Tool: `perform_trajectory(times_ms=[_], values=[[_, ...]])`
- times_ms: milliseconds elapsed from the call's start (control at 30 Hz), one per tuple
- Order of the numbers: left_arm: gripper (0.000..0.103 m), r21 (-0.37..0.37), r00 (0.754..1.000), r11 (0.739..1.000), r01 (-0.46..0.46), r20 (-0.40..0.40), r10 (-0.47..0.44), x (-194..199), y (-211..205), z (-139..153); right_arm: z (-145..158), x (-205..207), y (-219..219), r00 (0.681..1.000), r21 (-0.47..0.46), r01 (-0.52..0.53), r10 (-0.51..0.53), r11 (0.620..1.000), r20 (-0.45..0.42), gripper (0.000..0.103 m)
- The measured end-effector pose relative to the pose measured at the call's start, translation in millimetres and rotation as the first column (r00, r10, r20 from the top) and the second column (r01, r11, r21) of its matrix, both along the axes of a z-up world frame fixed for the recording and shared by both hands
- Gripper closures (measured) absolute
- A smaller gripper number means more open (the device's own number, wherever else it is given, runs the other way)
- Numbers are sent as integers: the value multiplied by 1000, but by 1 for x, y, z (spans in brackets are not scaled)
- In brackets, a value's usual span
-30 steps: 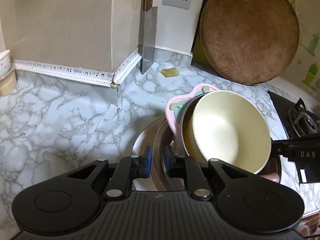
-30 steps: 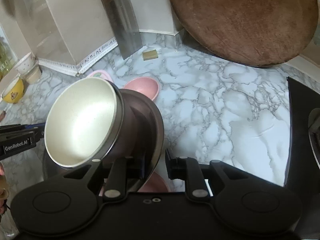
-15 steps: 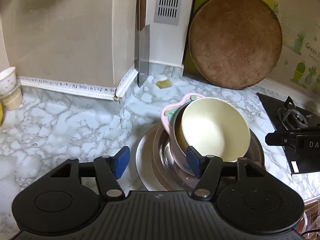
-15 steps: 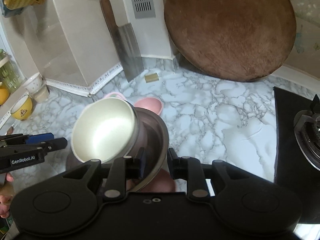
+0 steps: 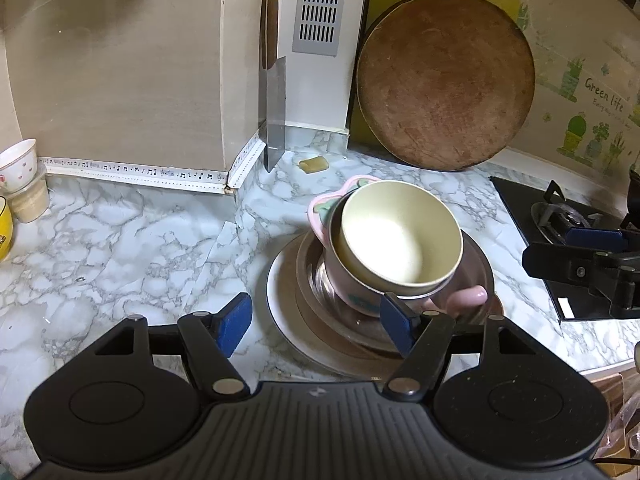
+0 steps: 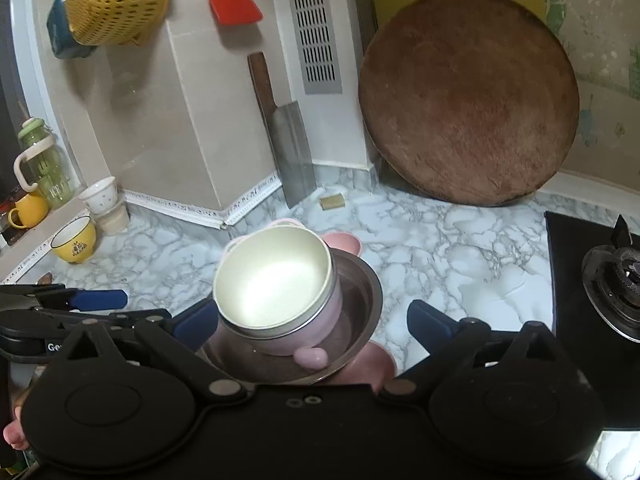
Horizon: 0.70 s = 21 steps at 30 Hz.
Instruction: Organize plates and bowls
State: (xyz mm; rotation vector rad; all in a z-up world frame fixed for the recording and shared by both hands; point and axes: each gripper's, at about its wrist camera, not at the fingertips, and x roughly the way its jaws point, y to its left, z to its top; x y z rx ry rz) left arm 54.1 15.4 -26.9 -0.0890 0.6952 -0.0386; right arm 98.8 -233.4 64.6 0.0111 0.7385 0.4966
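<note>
A stack of dishes rests on the marble counter: a white plate (image 5: 280,300) at the bottom, a steel dish (image 5: 482,268) on it, then a pink eared bowl (image 5: 348,294) holding a cream bowl (image 5: 400,236). My left gripper (image 5: 316,322) hangs just before the stack's near left rim, its jaws opening, and the blue pads touch nothing. My right gripper (image 6: 314,320) is on the other side with its jaws opening wide. The cream bowl (image 6: 276,284) and steel dish (image 6: 362,300) lie between its fingers, untouched. Each gripper shows in the other's view, the right gripper (image 5: 580,256) and the left gripper (image 6: 96,300).
A round wooden board (image 5: 444,80) and a cleaver (image 5: 274,116) lean at the back wall. A gas hob (image 6: 592,280) lies to the right. Cups (image 5: 20,176) and a yellow mug (image 6: 76,240) stand at the left. A small tan block (image 5: 314,165) lies near the cleaver.
Both grippers were shut on the stack's rims. They have let go, opened and drawn back and upward. The stack now sits flat on the counter.
</note>
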Motion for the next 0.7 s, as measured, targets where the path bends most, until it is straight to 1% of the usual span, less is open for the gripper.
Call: perform_trajectory(times_ms=[100,200,267,333,367,467,600,700], values=[[25,-10,1000,1000,10,7,-10,-8,-1,1,2,-11,0,1000,7,-2,1,1000,25,0],[24,-20,1000,1000,21,17,-21,-17,-2,3,4,-21,0,999,16,-4,3,1000,48,0],[19,-26,999,999,37,28,-36,-21,-3,4,6,-27,1,998,20,-8,7,1000,64,0],[4,-30,998,999,38,47,-36,-26,-5,6,7,-32,2,997,18,-12,11,1000,78,0],[1,-31,997,999,39,60,-37,-29,-5,7,8,-35,3,996,17,-14,12,1000,88,0],[0,-21,996,999,41,83,-39,-36,-10,10,10,-43,3,994,23,-15,13,1000,111,0],[0,-44,996,998,49,76,-46,-41,-12,12,12,-49,1,993,41,-18,13,999,116,0],[0,-40,996,998,48,75,-45,-46,-15,12,14,-54,-1,993,54,-22,16,998,120,0]])
